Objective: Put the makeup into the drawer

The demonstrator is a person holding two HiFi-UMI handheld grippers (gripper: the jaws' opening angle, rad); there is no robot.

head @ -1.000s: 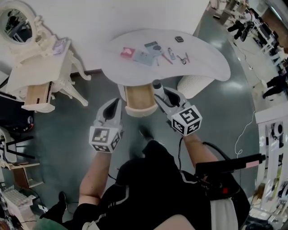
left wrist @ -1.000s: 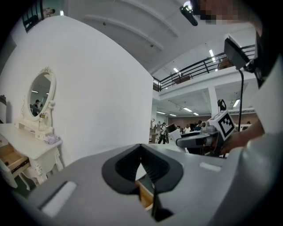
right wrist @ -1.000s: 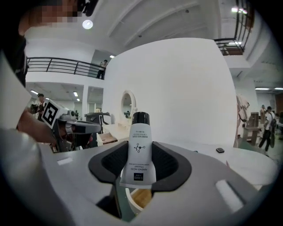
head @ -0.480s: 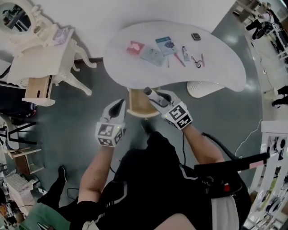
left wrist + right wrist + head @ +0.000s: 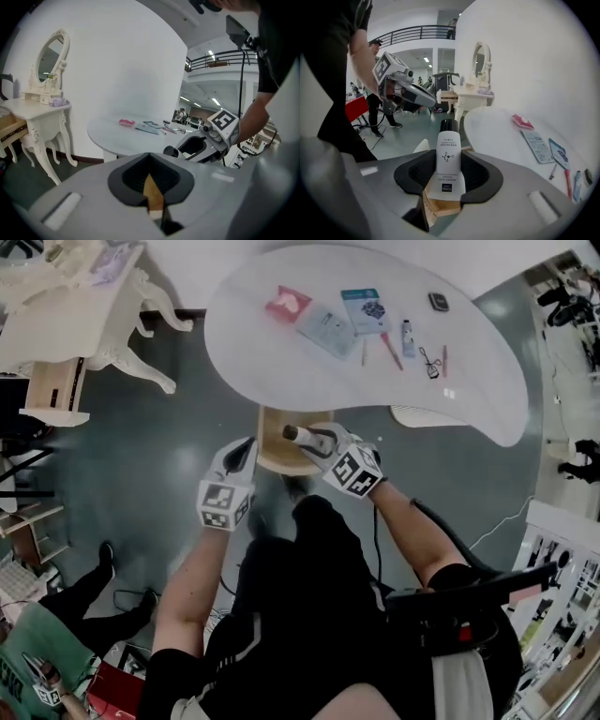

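The placing step is in hand: right gripper (image 5: 320,441) fingers grasp the tube (image 5: 448,164) above the drawer (image 5: 275,460) under the table's (image 5: 281,371) near edge. Left gripper (image 5: 244,452) fingers are clenched, empty. Next, lower the tube in and release.

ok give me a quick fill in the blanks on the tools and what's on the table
1. The right tool is shut on a white tube with a ___ cap.
2. The left tool has ___ between its jaws.
3. The pink packet lies on the white ___.

Missing words: black; nothing; table
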